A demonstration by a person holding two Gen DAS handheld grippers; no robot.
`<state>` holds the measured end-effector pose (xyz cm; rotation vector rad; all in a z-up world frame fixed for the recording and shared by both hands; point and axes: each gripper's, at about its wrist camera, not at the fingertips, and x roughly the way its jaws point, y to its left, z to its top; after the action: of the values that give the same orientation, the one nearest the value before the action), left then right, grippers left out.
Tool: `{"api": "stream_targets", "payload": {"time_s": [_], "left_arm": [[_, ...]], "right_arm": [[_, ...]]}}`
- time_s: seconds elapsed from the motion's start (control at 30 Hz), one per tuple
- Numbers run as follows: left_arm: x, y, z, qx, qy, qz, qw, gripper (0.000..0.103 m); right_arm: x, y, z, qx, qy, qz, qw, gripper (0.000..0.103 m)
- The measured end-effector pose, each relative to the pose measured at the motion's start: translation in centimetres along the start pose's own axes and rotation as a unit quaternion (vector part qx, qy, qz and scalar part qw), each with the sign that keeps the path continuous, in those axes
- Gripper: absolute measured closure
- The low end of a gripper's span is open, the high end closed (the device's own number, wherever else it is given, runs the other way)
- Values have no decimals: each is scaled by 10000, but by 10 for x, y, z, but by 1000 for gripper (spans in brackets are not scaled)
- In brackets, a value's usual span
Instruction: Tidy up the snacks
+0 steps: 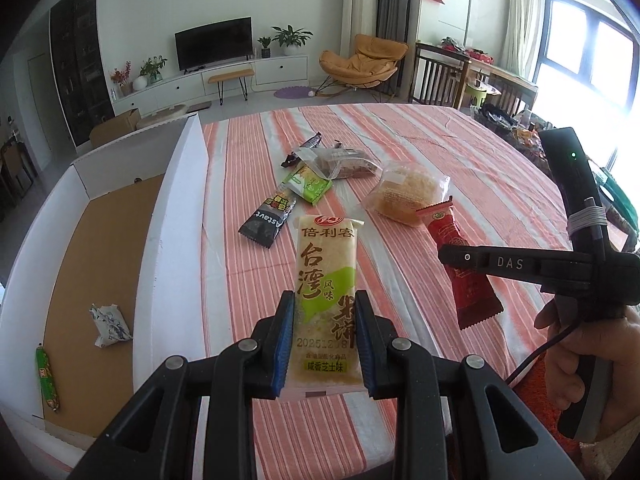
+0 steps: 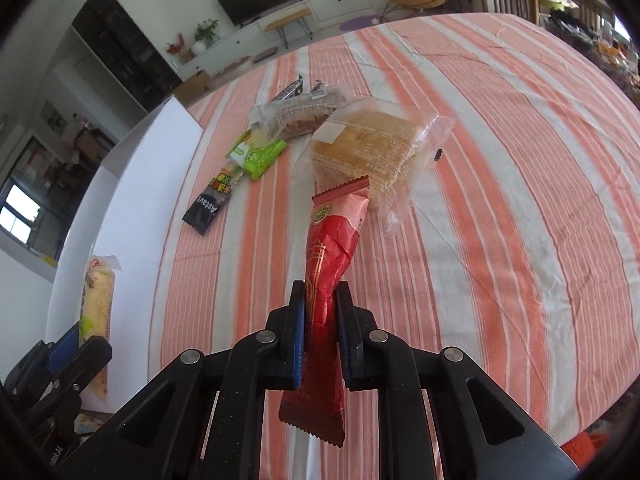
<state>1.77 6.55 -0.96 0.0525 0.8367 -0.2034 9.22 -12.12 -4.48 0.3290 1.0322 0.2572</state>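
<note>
Yellow-and-green, a flat rice cracker packet (image 1: 326,300) is pinched above the striped bench (image 1: 420,152) by the left gripper (image 1: 325,344), while a crinkled red wrapper (image 2: 330,280) is clamped in the right gripper (image 2: 322,328).

Living room: white walls, pale floor. Television (image 1: 214,42) on low white cabinet (image 1: 208,80); potted plants (image 1: 290,38) alongside. Orange lounge chair (image 1: 362,62). Bright window (image 1: 588,60) at right, overexposed. Tall dark shelving (image 1: 80,72) at left.

Black left gripper (image 1: 325,344), blue-padded fingers (image 1: 282,344), silver screws.
</note>
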Motion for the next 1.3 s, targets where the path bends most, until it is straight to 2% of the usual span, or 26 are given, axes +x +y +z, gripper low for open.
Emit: {"api": "stream_targets", "payload": {"time_s": [0.13,0.2,0.27,0.33,0.43,0.5,0.63,0.67,0.73,0.77,0.8,0.83,0.9,1.03,1.07,1.13,1.23,1.3], "left_arm": [[-4,5,0,-68,10,-79,9999,75],[-12,15,2,-354,88,-500,9981,75],[-27,35,8,-797,117,-1064,9911,75],[-50,59,15,-1055,-71,-1171,9875,75],[-82,107,19,-1362,-471,-677,9872,75],[-96,145,17,-1660,-648,-217,9837,75],[-93,208,-4,-2192,-548,686,9717,75],[-88,218,-10,-2246,-472,938,9688,74],[-73,232,-23,-2338,-273,1360,9624,52],[-67,236,-30,-2428,-193,1454,9589,29],[-62,237,-35,-2524,-161,1447,9566,20],[-60,234,-39,-2576,-168,1377,9562,20],[-52,220,-39,-2473,-148,1142,9621,18],[-39,166,-19,-1953,-193,563,9789,18],[-35,147,-14,-1788,-202,361,9830,17],[-26,104,0,-1376,-171,-58,9903,14],[-2,45,15,-760,78,-496,9958,12],[18,15,17,-467,239,-679,9963,12]], "right_arm": [[2,0,-2,40,-21,26,10000,89],[1,4,-4,72,27,63,10000,89],[-6,17,-3,38,34,256,9997,89],[-21,45,2,-142,-14,626,9979,89],[-44,106,16,-560,-102,1311,9897,89],[-54,152,23,-895,-115,1686,9815,89],[-41,234,24,-1425,149,2313,9623,89],[-34,249,21,-1587,142,2325,9595,84],[-17,267,14,-1808,198,2180,9588,61],[-10,268,12,-1805,235,2112,9603,36],[-5,262,9,-1768,176,1992,9637,37],[-3,251,6,-1777,72,1857,9664,37],[0,221,1,-1792,-175,1372,9740,37],[2,129,-11,-1621,-779,-254,9834,37],[3,103,-15,-1469,-841,-712,9830,37],[8,56,-22,-1133,-821,-1366,9807,37],[13,5,-23,-789,-818,-2024,9727,37],[13,-12,-22,-671,-836,-2200,9696,37]]}}
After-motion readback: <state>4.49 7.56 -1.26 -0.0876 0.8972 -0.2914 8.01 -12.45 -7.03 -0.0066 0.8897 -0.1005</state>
